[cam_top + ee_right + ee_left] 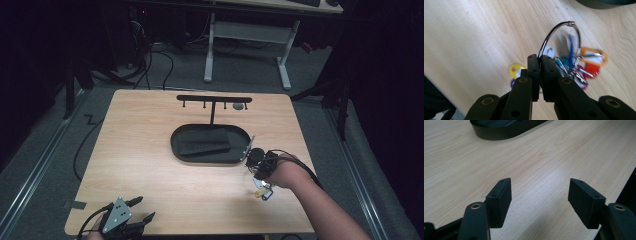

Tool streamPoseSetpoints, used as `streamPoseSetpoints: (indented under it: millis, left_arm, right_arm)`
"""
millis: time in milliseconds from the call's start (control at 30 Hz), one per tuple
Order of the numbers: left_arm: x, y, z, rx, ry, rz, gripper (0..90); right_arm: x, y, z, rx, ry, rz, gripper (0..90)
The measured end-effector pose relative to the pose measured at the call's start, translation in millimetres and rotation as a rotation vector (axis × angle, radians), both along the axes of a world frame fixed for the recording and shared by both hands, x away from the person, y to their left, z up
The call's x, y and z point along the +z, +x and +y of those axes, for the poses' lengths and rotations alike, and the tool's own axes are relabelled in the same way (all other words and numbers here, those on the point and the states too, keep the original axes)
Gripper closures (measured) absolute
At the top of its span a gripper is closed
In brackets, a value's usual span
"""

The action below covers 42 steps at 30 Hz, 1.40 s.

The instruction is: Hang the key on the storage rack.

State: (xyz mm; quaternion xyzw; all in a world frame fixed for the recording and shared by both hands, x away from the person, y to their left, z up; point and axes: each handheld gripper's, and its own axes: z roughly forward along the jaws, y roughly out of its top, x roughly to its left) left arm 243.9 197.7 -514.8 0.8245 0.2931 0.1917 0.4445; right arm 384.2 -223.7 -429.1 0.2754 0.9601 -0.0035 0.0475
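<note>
My right gripper (540, 58) is shut on a thin metal key ring (554, 33). Several coloured key tags (594, 60) in orange, blue, yellow and purple hang from the ring, just over the wood. In the high view that gripper (259, 181) points down over the bunch of tags (264, 193), right of the black oval tray (176, 145). My left gripper (144, 210) rests at the table's front left edge. Its jaws stand wide apart, with bare wood between them (540, 192).
The oval tray holds a flat black slab (205, 140), and its rim (499, 135) shows far ahead in the left gripper view. Behind it stands a black T-shaped rack (214, 99) with small hooks; a grey object (238, 106) hangs at its right end.
</note>
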Motion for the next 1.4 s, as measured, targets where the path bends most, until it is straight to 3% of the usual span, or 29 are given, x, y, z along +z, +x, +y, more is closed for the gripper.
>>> streamPoseSetpoints:
  millis: [233, 667, 967, 1200, 1400]
  left_arm:
    - [5.6, -2.1, 5.3, 0.029, -0.038, -0.051, 36.3]
    - [3.1, -1.7, 7.8, 0.036, -0.012, -0.050, 35.6]
    - [3.4, -1.0, 11.3, 0.039, -0.024, -0.044, 35.6]
    - [2.7, -1.2, 10.1, 0.032, -0.015, -0.045, 35.7]
    - [2.6, -1.0, 10.7, 0.032, -0.020, -0.043, 35.7]
  right_arm:
    - [26.1, -9.7, -4.6, 0.015, 0.013, -0.012, 87.6]
    - [78.2, -13.6, -11.5, -0.001, 0.065, -0.076, 87.9]
    - [112.5, -11.2, -13.6, -0.017, 0.065, -0.116, 88.1]
    - [130.3, -7.3, -9.9, -0.026, 0.064, -0.134, 88.1]
    - [136.6, 1.0, -5.9, -0.037, 0.072, -0.144, 88.1]
